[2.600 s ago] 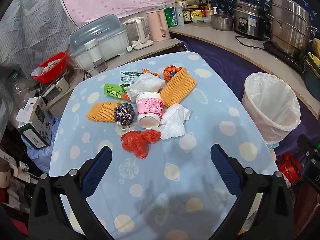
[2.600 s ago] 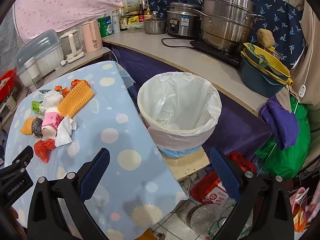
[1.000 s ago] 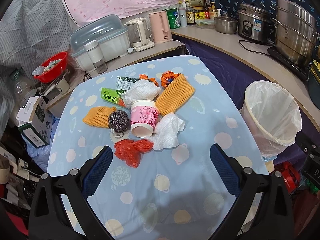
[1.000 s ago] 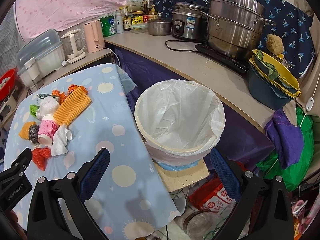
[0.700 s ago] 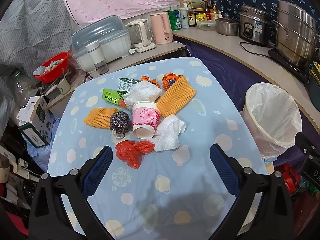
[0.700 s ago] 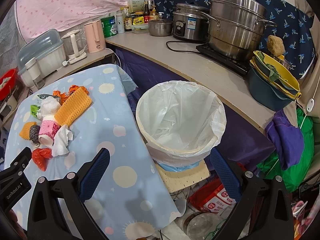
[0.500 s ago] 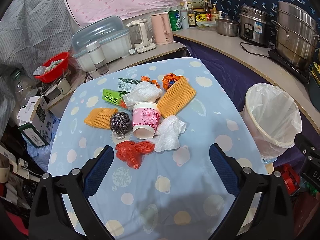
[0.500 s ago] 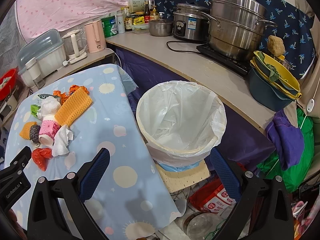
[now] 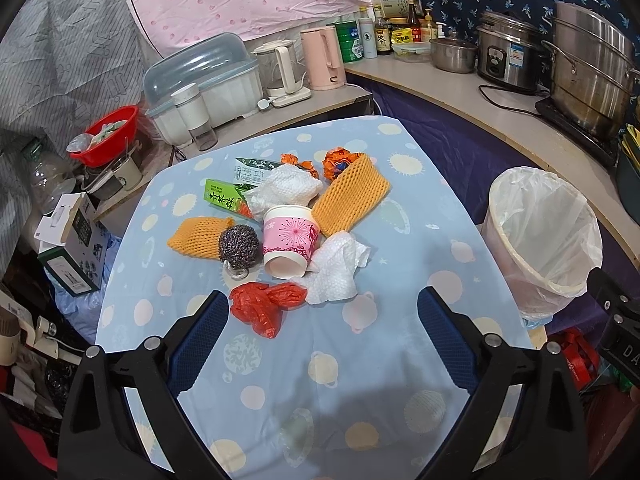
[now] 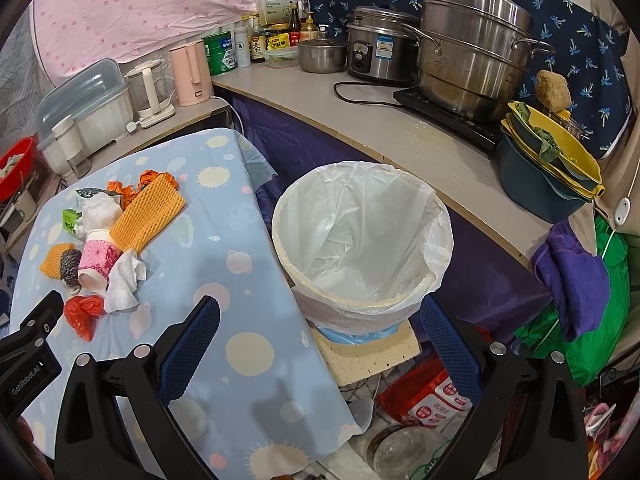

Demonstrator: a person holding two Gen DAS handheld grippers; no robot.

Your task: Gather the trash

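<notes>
The left gripper [image 9: 323, 312] hangs over the near part of the table [image 9: 400, 360], fingers spread wide and holding nothing. Just beyond its left finger lies the red bag [image 9: 266, 303], the nearest piece of the trash heap. Taking the cup [image 9: 290, 241] as the landmark: it lies on its side in the middle of the heap, mouth toward the gripper. The red bag is just in front of it, the tissue [image 9: 337, 268] touches its right side, and the scourer [image 9: 239, 243] sits against its left with a small orange net [image 9: 196, 232] beyond that. Behind the cup is a white wad [image 9: 286, 190], with a green carton [image 9: 223, 199] to the wad's left, a large orange net [image 9: 352, 196] to the right of the cup, and orange wrappers [image 9: 338, 162] at the far end.

The right gripper [image 10: 318, 330] is also wide open and empty. It hovers at the table's right edge, near the bin [image 10: 362, 236], which stands off the table well to the right of the cup. The liner looks empty as far as it shows.

By my reading no piece has been collected yet; the step in hand is the approach for a first pick. The next move likely calls for the left gripper to go down and forward onto the red bag, closing on its bunched middle, since thin plastic may slip or snag.
</notes>
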